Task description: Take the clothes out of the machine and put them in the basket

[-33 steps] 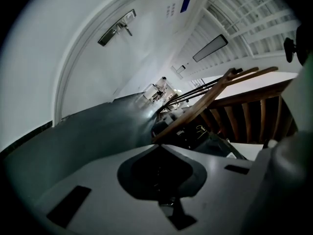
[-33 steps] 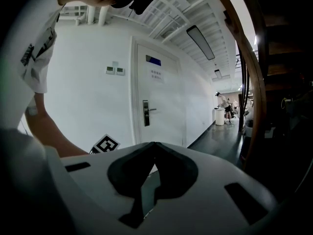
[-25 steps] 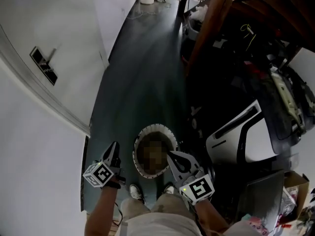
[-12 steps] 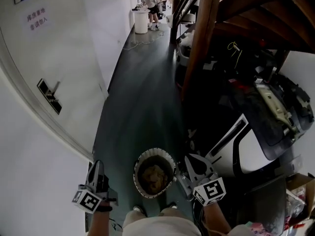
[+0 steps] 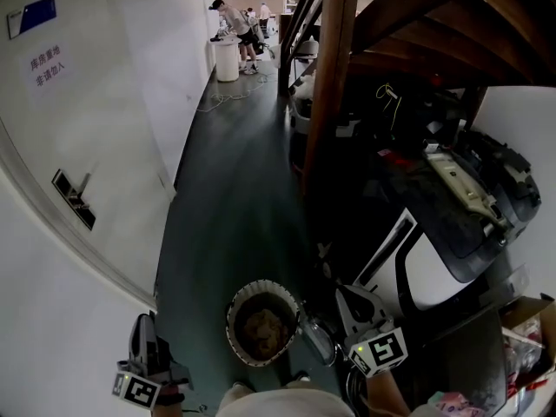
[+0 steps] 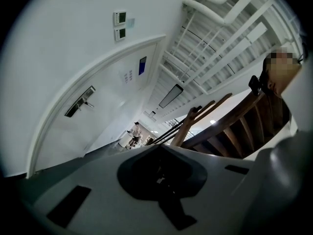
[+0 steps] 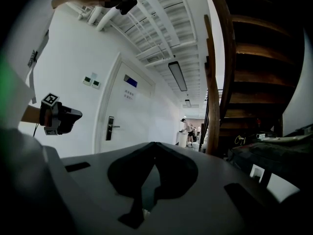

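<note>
my left claw [image 5: 144,324] and right claw [image 5: 344,294] are clenched, empty; clothes [image 5: 263,327] in the basket [image 5: 232,309] look soft, light: i'd pinch a fold.

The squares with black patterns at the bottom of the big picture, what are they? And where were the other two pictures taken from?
Those patterned cubes are part of two grabbing tools. A person holds one in each hand. The big picture comes from a camera on the person's head, looking down. It shows the left tool and the right tool. Between them a round basket stands on the dark floor, with brownish clothes inside. A white machine is at the right. The other two pictures come from small cameras riding on each tool, looking along its two jaws down a hallway. Both tools are closed and hold nothing.
</note>
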{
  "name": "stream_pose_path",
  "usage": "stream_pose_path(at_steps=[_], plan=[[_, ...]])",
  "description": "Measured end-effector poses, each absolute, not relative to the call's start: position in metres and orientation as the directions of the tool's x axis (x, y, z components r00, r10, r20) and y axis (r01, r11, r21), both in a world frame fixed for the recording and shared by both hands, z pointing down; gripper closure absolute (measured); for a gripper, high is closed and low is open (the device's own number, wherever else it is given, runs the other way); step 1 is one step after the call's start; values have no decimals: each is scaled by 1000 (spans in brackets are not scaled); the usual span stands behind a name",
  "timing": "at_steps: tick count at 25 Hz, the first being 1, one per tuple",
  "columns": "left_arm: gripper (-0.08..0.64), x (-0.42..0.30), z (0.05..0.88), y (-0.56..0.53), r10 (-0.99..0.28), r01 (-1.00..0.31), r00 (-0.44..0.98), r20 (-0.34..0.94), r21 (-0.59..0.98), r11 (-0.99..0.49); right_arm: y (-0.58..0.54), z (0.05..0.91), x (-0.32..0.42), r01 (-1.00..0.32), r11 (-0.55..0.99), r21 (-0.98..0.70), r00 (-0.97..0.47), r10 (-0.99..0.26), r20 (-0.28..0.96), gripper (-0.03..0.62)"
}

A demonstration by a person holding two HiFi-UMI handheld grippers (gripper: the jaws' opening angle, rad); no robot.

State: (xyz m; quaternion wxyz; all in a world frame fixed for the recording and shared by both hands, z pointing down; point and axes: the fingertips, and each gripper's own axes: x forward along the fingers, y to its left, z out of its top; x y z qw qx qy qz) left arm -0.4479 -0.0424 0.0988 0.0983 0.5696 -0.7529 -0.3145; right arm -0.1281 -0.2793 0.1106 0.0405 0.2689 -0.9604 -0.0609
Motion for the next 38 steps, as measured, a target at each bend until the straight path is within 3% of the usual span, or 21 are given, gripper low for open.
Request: stream_pose_path(at_steps=[20,38], plan=[[546,-435,84,-59,-909,-805,-315,-274,584,103,-272,94,-142,-459,874,162,-885,-465,2,580],[546,-430,104,-37,-913,-773,-341,-225,619,137,-245,112,-157,-402,897,182,-906,-418,60,580]])
